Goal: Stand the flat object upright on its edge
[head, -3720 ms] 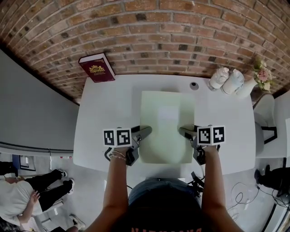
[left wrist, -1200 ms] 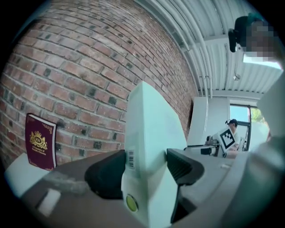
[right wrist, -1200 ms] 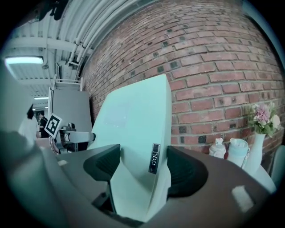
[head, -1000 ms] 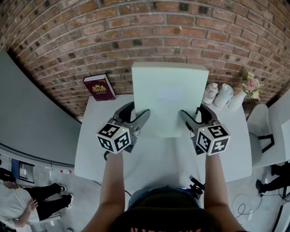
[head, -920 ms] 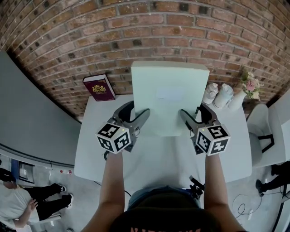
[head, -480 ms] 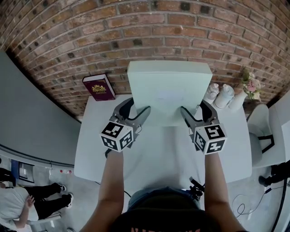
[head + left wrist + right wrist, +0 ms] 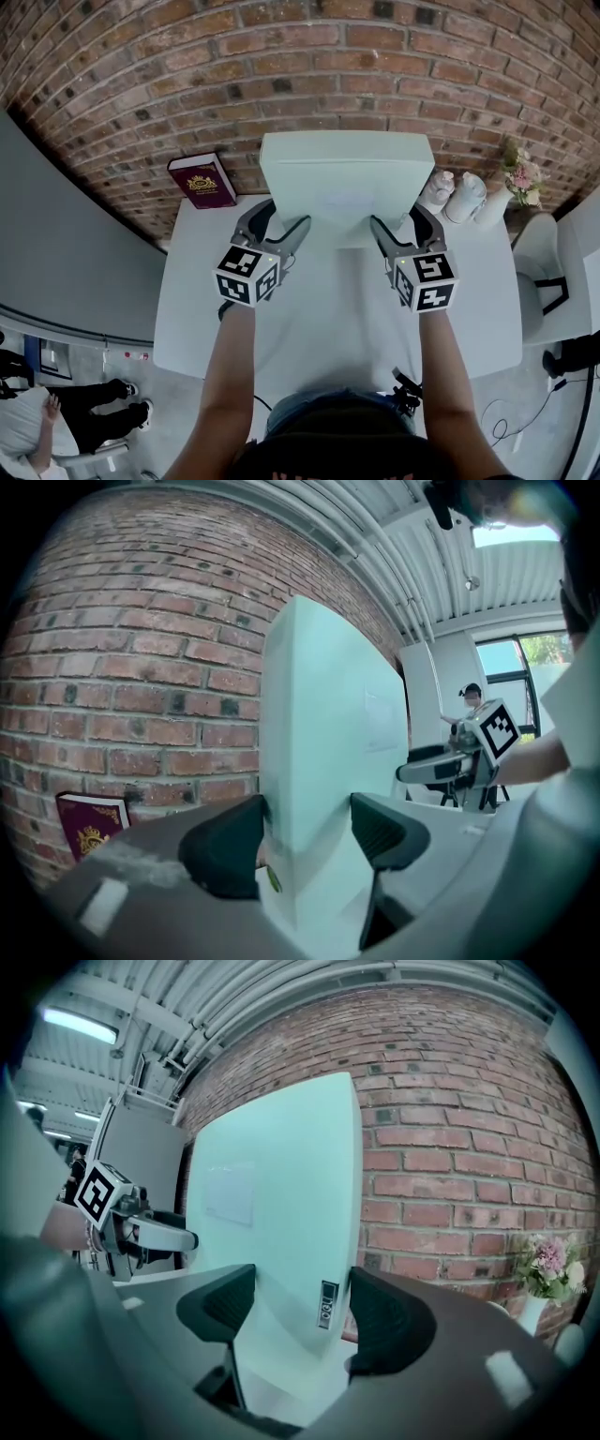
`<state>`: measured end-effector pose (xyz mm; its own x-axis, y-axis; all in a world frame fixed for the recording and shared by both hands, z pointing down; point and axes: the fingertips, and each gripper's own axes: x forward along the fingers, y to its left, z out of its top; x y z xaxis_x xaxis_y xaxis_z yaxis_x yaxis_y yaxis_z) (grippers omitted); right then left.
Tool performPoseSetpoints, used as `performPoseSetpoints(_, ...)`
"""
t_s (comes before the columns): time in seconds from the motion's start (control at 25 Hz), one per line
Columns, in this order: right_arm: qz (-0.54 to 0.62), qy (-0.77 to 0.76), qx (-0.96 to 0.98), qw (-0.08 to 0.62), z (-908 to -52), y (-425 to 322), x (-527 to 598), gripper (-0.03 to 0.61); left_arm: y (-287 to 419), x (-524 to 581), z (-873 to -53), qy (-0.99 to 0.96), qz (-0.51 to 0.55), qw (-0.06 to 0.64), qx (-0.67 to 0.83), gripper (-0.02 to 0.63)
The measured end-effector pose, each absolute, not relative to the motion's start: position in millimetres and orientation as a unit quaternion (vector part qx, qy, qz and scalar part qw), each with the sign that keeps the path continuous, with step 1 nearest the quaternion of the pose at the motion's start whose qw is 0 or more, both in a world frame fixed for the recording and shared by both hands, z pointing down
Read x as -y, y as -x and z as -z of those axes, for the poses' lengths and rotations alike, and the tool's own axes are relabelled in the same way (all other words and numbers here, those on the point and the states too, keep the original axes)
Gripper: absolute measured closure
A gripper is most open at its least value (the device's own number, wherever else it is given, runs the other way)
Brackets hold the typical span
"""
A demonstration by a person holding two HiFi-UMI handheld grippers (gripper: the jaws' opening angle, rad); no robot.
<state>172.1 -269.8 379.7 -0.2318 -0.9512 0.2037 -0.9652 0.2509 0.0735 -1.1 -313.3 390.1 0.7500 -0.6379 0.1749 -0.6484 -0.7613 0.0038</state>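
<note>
Box (image 7: 347, 178) stood upright before brick wall (image 7: 328, 56); we found left gripper (image 7: 286, 215) and right gripper (image 7: 396, 217) clamped on its sides

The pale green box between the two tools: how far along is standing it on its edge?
Done: the pale green box is upright, broad face toward the person, not flat on the white table. In hand: the left tool and right tool each clamp one side edge. To do: seat its bottom edge, which I can't confirm touches the table, then let go so it stands alone.
</note>
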Motion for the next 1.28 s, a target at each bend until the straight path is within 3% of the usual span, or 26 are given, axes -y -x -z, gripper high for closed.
performPoseSetpoints(1.28,-0.087,-0.609,0.77,0.167,-475.6,-180.2,324.4,0.265,-7.9,365.4,-487.1,-0.913,-0.157,0.081,0.367,0.31)
